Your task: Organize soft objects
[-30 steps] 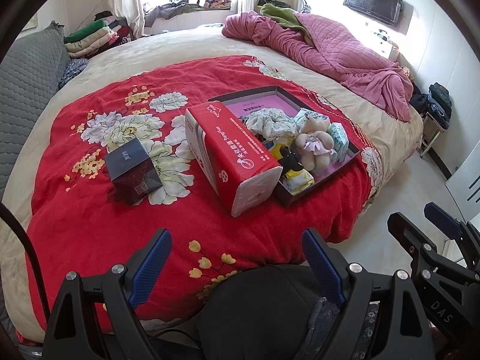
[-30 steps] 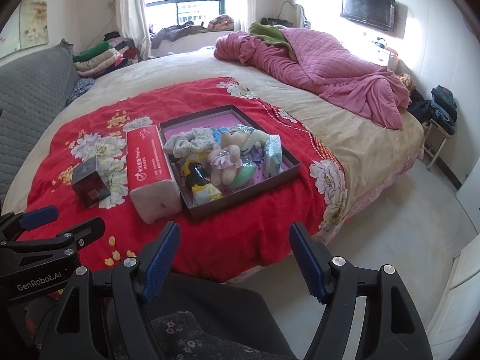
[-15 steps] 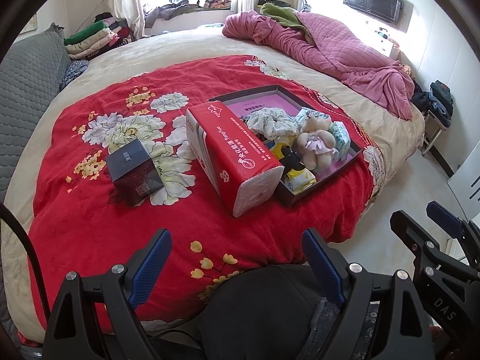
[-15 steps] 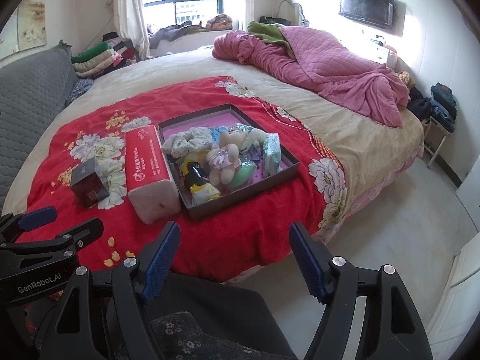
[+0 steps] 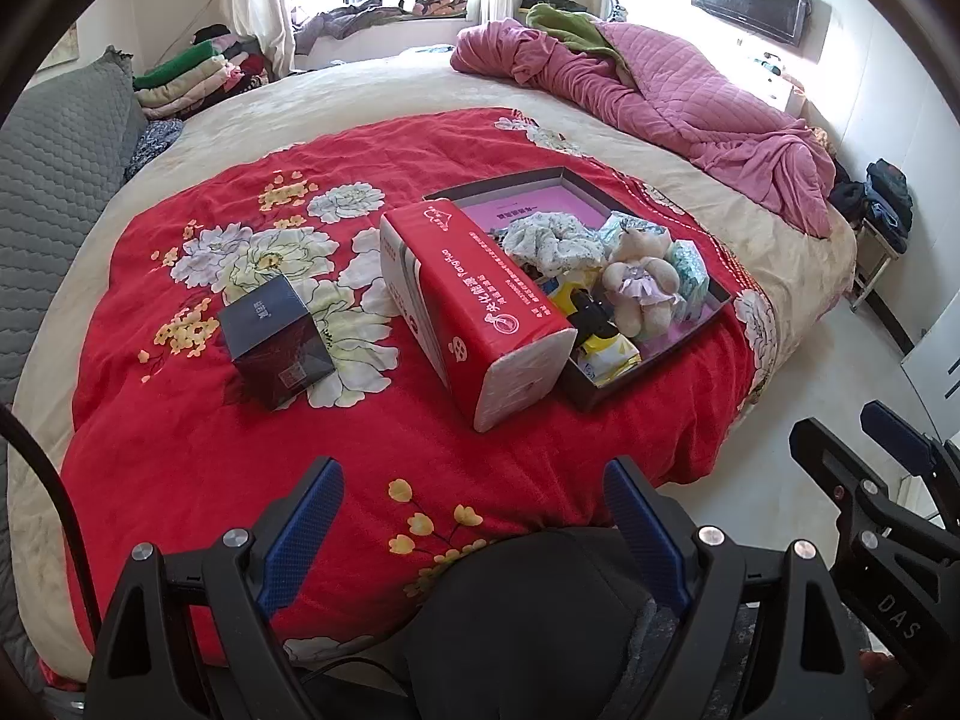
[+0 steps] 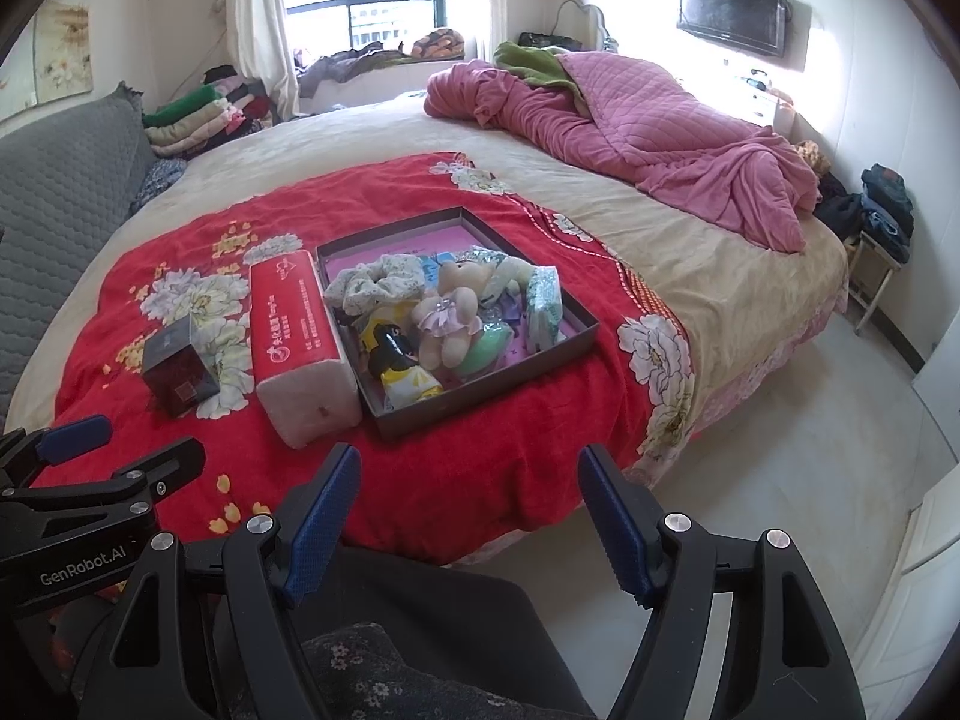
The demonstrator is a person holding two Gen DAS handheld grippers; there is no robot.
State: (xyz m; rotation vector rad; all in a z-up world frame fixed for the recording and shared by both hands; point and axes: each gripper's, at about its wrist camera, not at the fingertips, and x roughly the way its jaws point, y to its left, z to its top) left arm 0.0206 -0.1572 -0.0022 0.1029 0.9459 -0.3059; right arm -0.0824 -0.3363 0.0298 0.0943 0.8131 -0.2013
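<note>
On the red blanket [image 5: 180, 450] at the near edge of the bed [image 6: 738, 276], a dark tray [image 6: 579, 333] lies with soft things heaped in it: a floral scrunchie [image 6: 372, 282] toward its far left corner, a plush bear [image 6: 447, 318] in the middle, a teal tissue pack [image 6: 543, 300] along its right side, and a yellow packet [image 6: 411, 384] at its near left corner. A green item sits just beside the bear, too hidden to name. A red tissue pack [image 5: 474, 312] lies against the tray's left wall, and a dark box [image 5: 276, 339] stands well left of it, apart from both.

The left gripper [image 5: 474, 534] hangs off the blanket's near edge, its blue-padded jaws spread wide with nothing between them. The right gripper [image 6: 471, 516] hangs just off the bed's near edge, jaws likewise wide apart and bare. Neither touches the tray or its contents. A pink quilt [image 6: 636, 132] is bunched at the bed's far right corner.
</note>
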